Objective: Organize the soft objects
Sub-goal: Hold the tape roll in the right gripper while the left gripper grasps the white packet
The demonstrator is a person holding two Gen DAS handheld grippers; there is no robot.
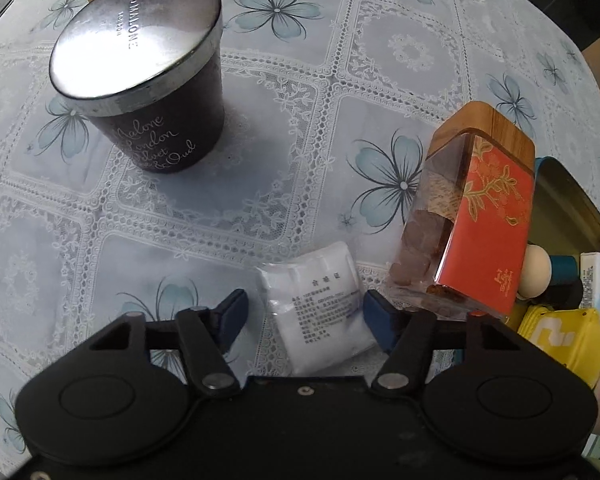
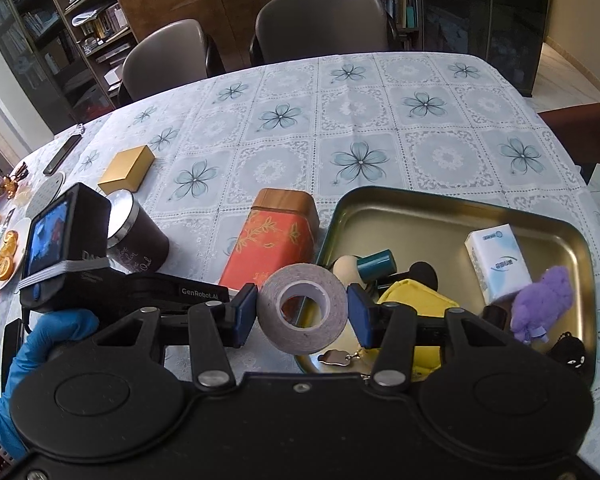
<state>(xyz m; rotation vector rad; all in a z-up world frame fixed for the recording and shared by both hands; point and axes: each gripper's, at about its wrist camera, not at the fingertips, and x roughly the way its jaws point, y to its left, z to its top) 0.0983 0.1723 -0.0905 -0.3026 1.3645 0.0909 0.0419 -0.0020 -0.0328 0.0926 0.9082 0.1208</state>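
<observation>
between the spread fingers of the left claw (image 1: pixel 304 312), a white soft packet (image 1: pixel 318 306) lies flat on the surface (image 1: pixel 180 208); light, squashy, best pinched across its middle. right claw (image 2: pixel 302 312) grips a tape roll (image 2: pixel 302 306).

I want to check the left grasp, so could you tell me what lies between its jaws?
In the left wrist view, the white packet lies on the tablecloth between the left gripper's open jaws.
</observation>
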